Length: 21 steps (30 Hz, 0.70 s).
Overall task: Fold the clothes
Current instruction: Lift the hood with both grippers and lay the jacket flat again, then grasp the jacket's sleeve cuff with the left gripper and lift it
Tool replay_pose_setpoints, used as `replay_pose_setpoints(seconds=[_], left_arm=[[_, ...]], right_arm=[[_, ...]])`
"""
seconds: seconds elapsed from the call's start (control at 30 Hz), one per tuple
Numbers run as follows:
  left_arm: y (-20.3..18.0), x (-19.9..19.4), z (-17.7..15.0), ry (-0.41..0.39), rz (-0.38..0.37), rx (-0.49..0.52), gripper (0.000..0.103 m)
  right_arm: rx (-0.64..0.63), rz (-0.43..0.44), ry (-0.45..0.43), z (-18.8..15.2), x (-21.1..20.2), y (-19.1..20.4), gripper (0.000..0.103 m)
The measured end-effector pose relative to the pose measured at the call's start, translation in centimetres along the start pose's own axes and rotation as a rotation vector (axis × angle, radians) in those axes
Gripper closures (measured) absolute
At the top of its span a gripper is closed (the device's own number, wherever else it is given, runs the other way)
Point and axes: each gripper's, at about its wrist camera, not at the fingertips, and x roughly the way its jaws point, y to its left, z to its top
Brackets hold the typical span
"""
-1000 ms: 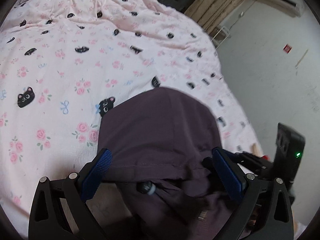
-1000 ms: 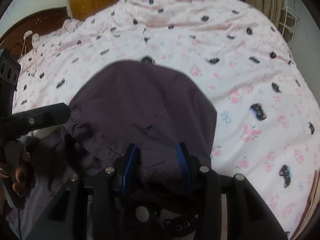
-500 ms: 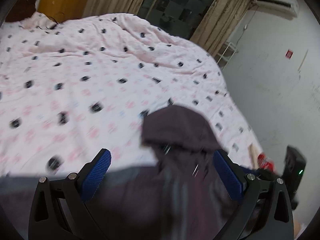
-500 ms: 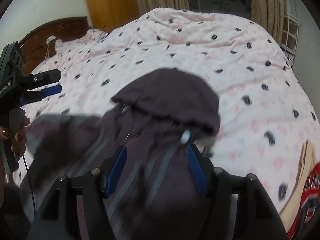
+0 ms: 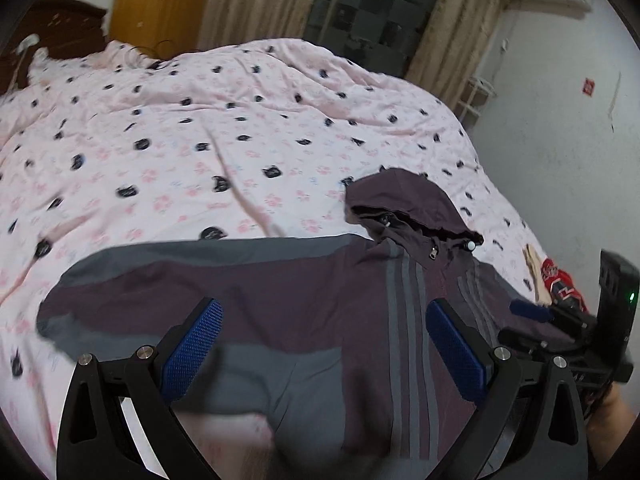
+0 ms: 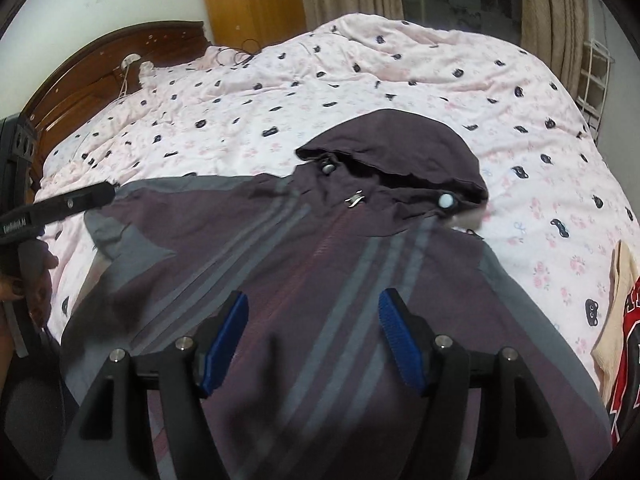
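A dark purple hooded jacket (image 6: 304,248) with grey stripes lies front-up on the pink bed, its hood (image 6: 404,148) pointing toward the far side. It also shows in the left wrist view (image 5: 312,292), with one sleeve (image 5: 132,280) spread to the left. My left gripper (image 5: 320,340) is open and empty above the jacket's body. My right gripper (image 6: 314,328) is open and empty above the jacket's chest. The left gripper also shows in the right wrist view (image 6: 72,204) at the left sleeve end.
The pink cat-print duvet (image 5: 200,132) covers the bed. A red and beige garment (image 6: 624,340) lies at the bed's right edge, also in the left wrist view (image 5: 556,280). A wooden headboard (image 6: 100,68) stands at the far left; a white wall (image 5: 560,140) on the right.
Both grippers have drawn back and up from the hood. The right gripper, earlier narrowed on the fabric, has opened. The jacket now lies spread out with body and sleeve in view.
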Motion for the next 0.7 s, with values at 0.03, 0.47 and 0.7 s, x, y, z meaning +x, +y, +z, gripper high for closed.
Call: replay_pose_setpoints(seconds=[0.03,0.47,0.7], left_arm=[[0.3,-0.5,-0.3,-0.005,0.006,-0.010,0.002],[7.1,-2.8,-2.0,-0.016,0.043,-0.235,0.002],[13.2,-2.1,-3.1,0.004,0.036,-0.475,0.002]], right_arm=[[-0.002,0.002,0.001,-0.3,-0.1,0.3,0.033],[0.033,0.024,0.002,-1.6,-1.5,0.3,0.032],[0.021,0.024,-0.008,-1.4,-1.7,0.9,0.032]])
